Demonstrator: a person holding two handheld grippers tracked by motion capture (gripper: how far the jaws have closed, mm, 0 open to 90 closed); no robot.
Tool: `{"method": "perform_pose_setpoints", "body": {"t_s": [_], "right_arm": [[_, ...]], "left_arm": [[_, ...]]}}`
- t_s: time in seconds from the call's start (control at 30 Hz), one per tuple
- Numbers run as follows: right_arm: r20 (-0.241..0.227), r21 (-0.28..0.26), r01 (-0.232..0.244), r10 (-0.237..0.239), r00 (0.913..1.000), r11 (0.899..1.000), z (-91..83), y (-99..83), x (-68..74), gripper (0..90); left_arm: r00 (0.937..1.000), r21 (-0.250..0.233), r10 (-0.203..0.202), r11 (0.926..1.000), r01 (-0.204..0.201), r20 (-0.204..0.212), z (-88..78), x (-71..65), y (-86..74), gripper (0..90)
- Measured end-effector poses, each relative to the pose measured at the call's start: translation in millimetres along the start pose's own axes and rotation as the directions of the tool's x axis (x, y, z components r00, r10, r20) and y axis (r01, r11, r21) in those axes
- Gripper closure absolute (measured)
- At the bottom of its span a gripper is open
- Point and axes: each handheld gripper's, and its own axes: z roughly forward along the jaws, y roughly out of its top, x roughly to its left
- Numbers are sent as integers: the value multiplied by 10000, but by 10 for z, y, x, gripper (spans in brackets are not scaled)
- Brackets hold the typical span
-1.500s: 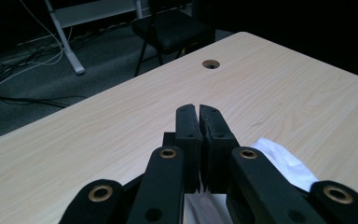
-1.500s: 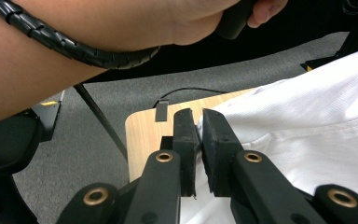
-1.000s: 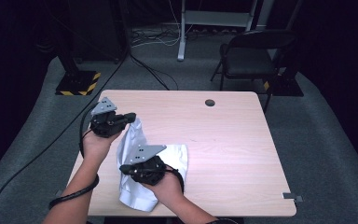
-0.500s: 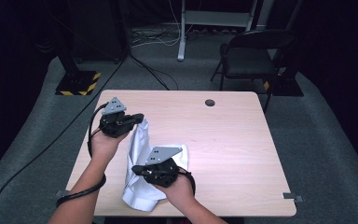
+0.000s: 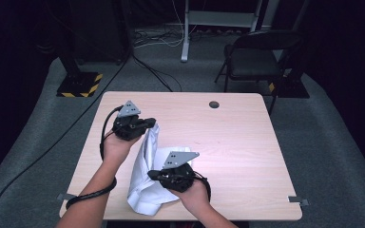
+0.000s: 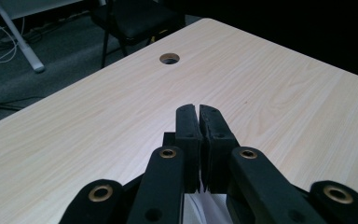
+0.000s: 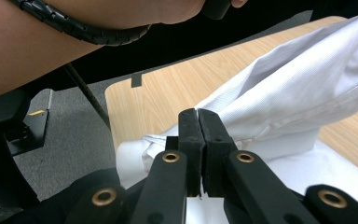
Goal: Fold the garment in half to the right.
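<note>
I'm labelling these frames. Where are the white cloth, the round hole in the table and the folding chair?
white cloth (image 5: 145,190): high view, on its lower bunched part near the table's front edge.
round hole (image 5: 214,104): high view, its dark centre.
folding chair (image 5: 248,67): high view, on its seat.

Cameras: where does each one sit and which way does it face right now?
High view: above the near edge, looking forward and down at the table; both forearms, left tool, right tool.
Left gripper view: rides the left tool, faces the table's hole.
Right gripper view: rides the right tool, faces the white garment.
Shared: high and right views show the garment.
</note>
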Motion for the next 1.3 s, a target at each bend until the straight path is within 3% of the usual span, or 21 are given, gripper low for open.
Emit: {"method": "perform_pose_setpoints", "body": {"t_s": [0.77, 1.3], "right_arm": [[457, 285, -622, 609, 9971, 9977, -235, -351, -104, 886], [1084, 543, -1195, 1131, 9876, 9913, -343, -609, -196, 885]], "left_arm": [[9985, 671, -2, 9977, -35, 555, 483, -217, -24, 865], [9952, 1406, -48, 9900, -90, 974, 988, -393, -88, 863]]}}
